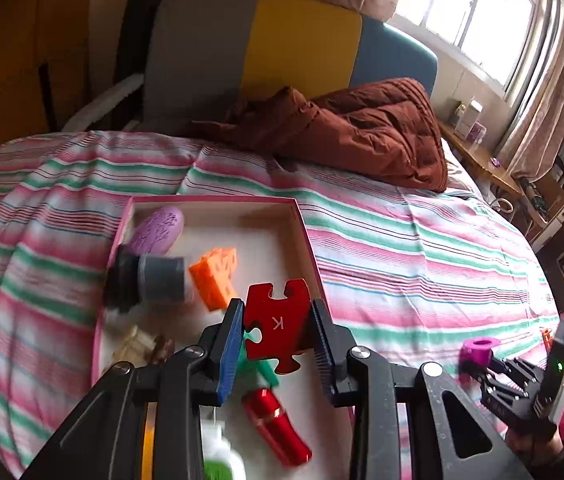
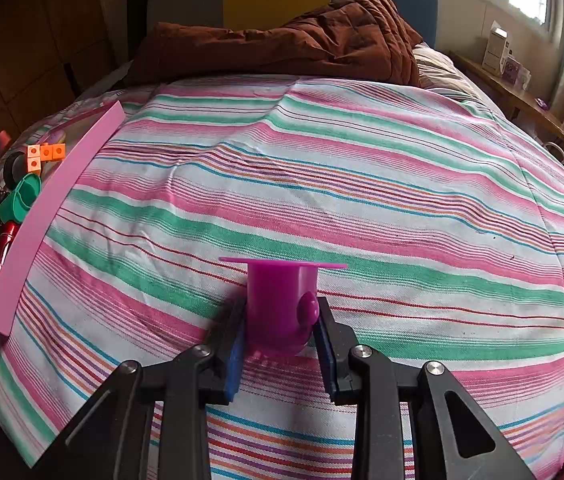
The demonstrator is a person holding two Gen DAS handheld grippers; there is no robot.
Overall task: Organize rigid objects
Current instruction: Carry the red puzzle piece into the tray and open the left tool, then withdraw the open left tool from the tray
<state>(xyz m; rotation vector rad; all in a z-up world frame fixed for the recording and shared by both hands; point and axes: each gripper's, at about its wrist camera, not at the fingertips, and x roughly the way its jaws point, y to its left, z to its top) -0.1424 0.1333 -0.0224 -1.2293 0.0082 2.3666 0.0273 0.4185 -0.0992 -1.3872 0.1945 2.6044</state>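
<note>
Puzzle piece (image 1: 275,322), stiff and light, sits pinched edgewise in the left tool (image 1: 277,330); right tool (image 2: 282,332) clamps a slick magenta pipe fitting (image 2: 282,304).

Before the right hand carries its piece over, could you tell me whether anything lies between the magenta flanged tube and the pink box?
Nothing visible does. The right gripper holds the magenta flanged tube above bare striped bedspread, which runs unbroken to the pink box wall. Inside, the left gripper holds a red puzzle piece over the near corner.
</note>
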